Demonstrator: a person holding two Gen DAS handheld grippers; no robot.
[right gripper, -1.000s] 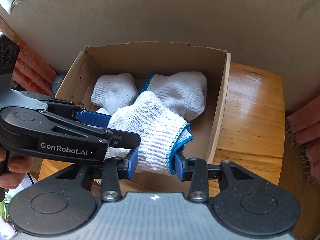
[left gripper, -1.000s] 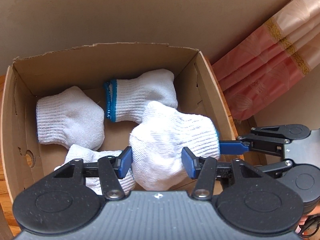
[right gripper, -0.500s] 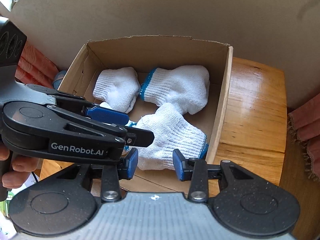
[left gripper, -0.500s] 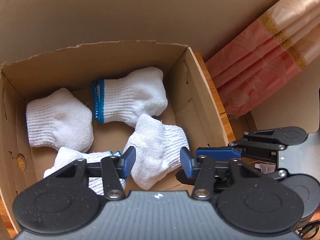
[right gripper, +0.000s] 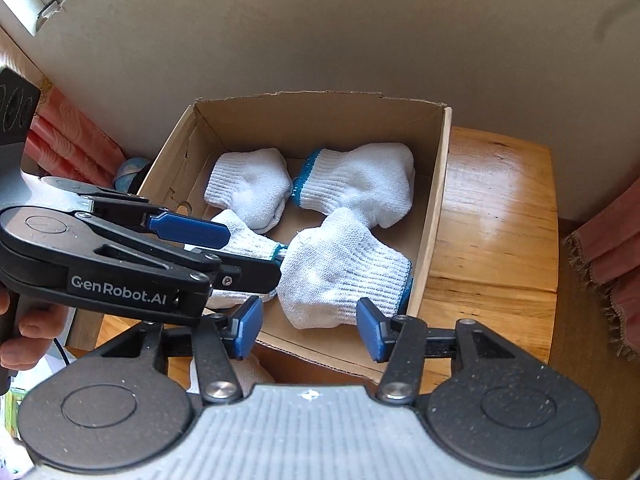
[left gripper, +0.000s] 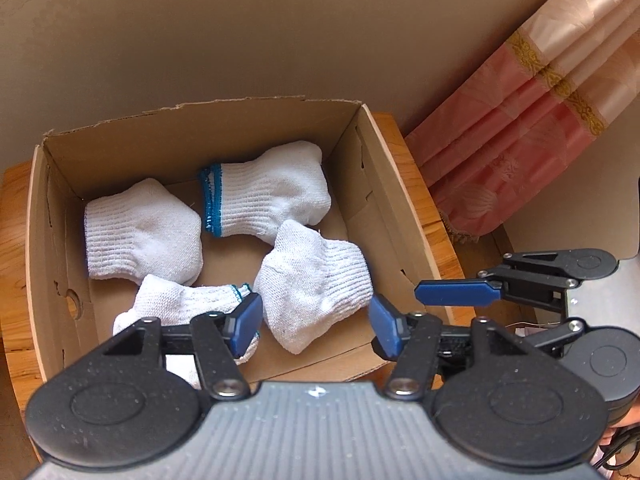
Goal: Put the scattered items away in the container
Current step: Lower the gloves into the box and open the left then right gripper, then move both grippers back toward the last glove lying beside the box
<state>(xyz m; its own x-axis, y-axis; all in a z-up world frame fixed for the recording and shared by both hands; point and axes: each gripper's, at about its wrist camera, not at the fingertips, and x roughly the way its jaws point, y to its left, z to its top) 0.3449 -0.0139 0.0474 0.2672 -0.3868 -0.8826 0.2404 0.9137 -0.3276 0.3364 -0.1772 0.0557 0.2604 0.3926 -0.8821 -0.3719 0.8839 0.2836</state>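
Observation:
An open cardboard box [left gripper: 396, 184] [right gripper: 434, 216] stands on a wooden table [right gripper: 500, 216]. Several white knitted glove bundles lie inside. The nearest bundle [left gripper: 316, 284] [right gripper: 340, 276] lies loose by the box's front right. Another with a blue cuff [left gripper: 264, 194] [right gripper: 360, 184] lies at the back, a plain one [left gripper: 140, 232] [right gripper: 250, 184] at the back left, and one [left gripper: 180, 304] at the front left. My left gripper [left gripper: 316, 322] is open and empty above the box's front. My right gripper [right gripper: 308, 328] is open and empty beside it.
A beige wall stands behind the box. A pink curtain [left gripper: 532, 112] hangs to the right of the table in the left wrist view. Bare wooden tabletop lies right of the box. A white cloth [right gripper: 240, 372] shows under the right gripper outside the box.
Both grippers held one glove bundle above the box. They opened, the bundle dropped into the box's front right, and both grippers have pulled back and up.

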